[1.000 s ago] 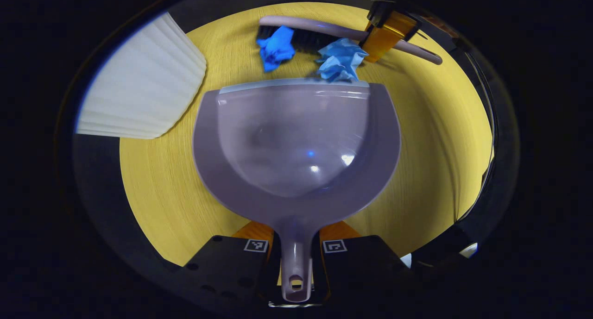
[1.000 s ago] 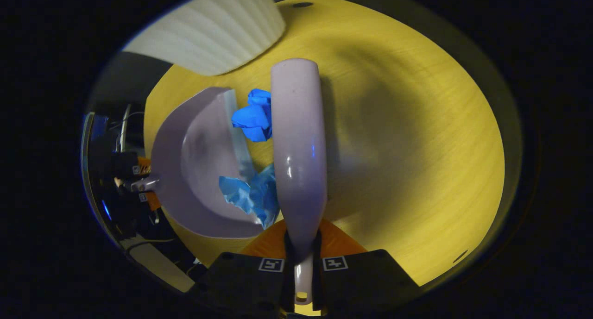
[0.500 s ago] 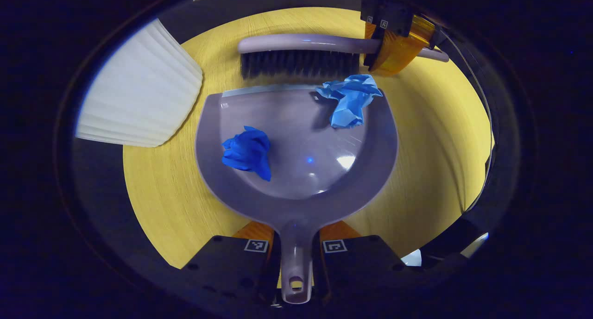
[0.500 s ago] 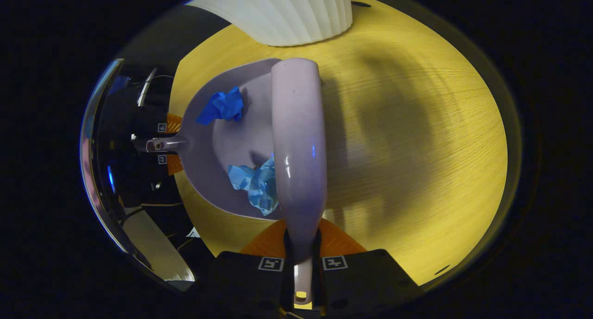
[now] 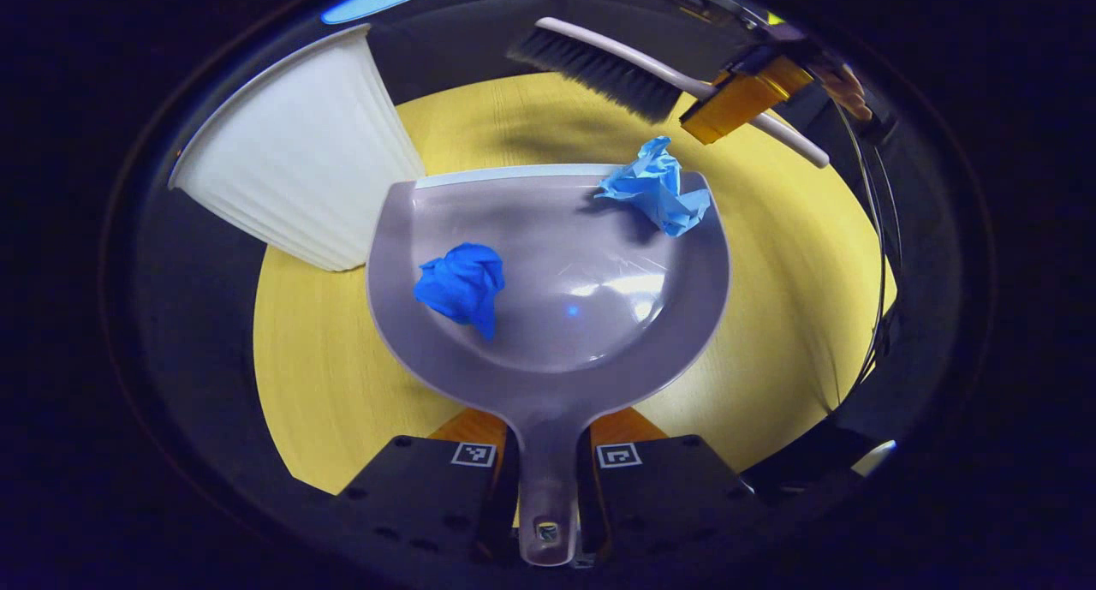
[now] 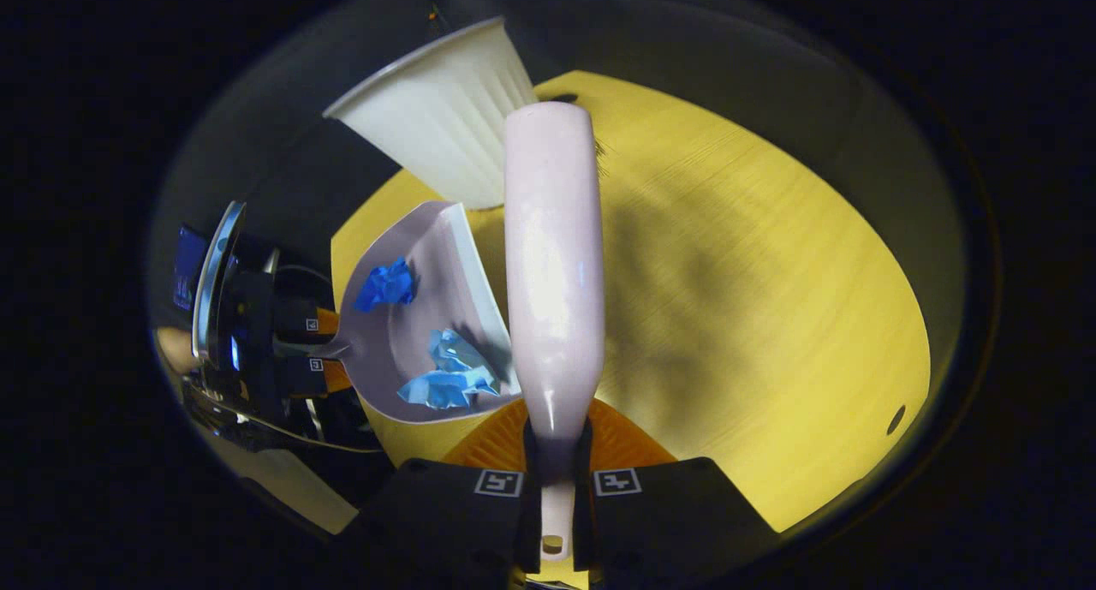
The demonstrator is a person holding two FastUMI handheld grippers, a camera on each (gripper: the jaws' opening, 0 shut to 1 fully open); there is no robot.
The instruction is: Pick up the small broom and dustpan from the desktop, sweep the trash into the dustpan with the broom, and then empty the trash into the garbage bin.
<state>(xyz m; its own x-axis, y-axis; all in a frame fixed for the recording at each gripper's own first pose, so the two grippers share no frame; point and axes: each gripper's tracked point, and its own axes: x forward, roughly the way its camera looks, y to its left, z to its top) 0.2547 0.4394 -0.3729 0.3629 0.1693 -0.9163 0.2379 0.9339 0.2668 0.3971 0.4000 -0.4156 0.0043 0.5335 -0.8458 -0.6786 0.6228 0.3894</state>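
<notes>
Now each gripper pinches a handle — left gripper [image 5: 546, 487] the dustpan [image 5: 548, 316], right gripper [image 6: 556, 504] the broom [image 6: 552, 265].

Two blue paper wads [image 5: 461, 286] lie in the clamped dustpan [image 5: 548, 333].

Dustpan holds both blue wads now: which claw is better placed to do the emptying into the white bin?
The left claw. It is shut on the dustpan handle, both paper wads lie inside, and the white bin stands just beyond the pan's left corner. The right claw grips the broom.
</notes>
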